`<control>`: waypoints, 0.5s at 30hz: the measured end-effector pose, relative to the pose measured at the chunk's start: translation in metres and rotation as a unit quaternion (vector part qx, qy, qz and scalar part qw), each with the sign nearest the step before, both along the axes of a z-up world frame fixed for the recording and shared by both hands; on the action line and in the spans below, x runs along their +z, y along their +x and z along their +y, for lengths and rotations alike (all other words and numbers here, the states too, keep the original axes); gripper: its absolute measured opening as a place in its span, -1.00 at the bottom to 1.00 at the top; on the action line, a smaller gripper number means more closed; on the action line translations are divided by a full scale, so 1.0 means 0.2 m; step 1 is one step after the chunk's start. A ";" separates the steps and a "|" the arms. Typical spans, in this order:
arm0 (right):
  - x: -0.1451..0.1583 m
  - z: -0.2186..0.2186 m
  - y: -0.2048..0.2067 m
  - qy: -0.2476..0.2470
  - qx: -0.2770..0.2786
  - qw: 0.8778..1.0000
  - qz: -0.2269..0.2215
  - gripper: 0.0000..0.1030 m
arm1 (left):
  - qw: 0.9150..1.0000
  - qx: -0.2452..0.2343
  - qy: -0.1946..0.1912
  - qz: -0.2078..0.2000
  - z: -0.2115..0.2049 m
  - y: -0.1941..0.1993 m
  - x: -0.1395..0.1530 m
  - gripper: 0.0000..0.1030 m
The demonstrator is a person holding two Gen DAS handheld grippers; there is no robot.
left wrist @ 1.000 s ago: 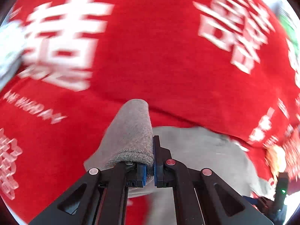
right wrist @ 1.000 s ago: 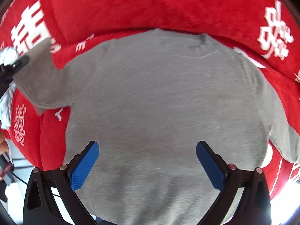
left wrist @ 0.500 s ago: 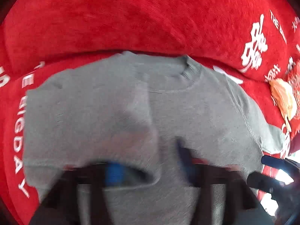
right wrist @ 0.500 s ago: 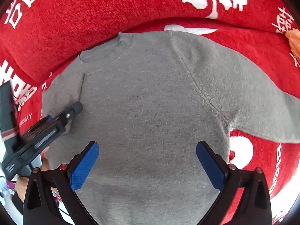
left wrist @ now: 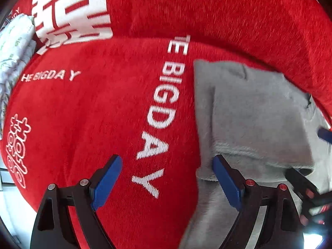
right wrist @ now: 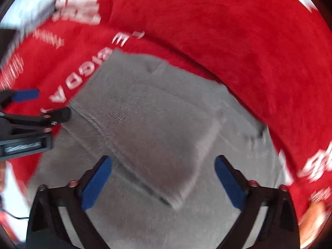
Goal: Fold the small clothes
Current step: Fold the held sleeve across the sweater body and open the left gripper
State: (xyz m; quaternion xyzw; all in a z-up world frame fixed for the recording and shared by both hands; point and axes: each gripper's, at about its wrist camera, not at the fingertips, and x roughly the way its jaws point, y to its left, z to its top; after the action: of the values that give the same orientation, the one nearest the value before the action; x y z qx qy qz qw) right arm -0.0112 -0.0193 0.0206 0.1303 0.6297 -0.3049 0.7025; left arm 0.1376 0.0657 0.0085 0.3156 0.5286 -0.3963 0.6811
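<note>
On plush red cloth (left wrist: 87, 124), fuzzy grey sweater (right wrist: 157, 137), sleeve folded; both grippers (left wrist: 167, 178) (right wrist: 162, 178) wide, empty.

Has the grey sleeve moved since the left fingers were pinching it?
Yes. The sleeve now lies folded across the grey sweater, no longer out over the red blanket. The left gripper, its fingers just opened, holds nothing.

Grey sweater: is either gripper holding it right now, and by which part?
Neither. The left gripper and the right gripper both stand open; the grey sweater lies free on the red blanket, one sleeve folded across it.
</note>
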 end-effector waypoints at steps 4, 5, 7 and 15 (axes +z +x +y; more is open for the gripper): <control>0.06 -0.09 -0.07 -0.003 -0.066 0.996 -0.052 -0.69 | 1.000 -0.017 -0.008 -0.018 -0.01 -0.09 -0.03 0.78; 0.13 -0.15 -0.17 0.005 -0.122 0.987 -0.108 -0.69 | 1.000 -0.018 -0.007 -0.021 -0.01 -0.11 -0.02 0.79; 0.21 -0.22 -0.38 0.026 -0.216 0.958 -0.186 -0.69 | 1.000 -0.020 -0.005 -0.022 -0.03 -0.11 -0.04 0.79; -0.11 -0.22 -1.32 0.173 -0.575 0.711 -0.367 -0.40 | 0.999 -0.039 -0.003 -0.027 -0.07 -0.13 -0.07 0.87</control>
State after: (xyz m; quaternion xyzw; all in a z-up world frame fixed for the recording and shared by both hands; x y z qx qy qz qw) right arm -0.2754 -0.0634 -0.0013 0.6878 0.1680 -0.4640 0.5324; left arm 0.1126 0.0511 -0.0053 0.3447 0.4959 -0.4158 0.6799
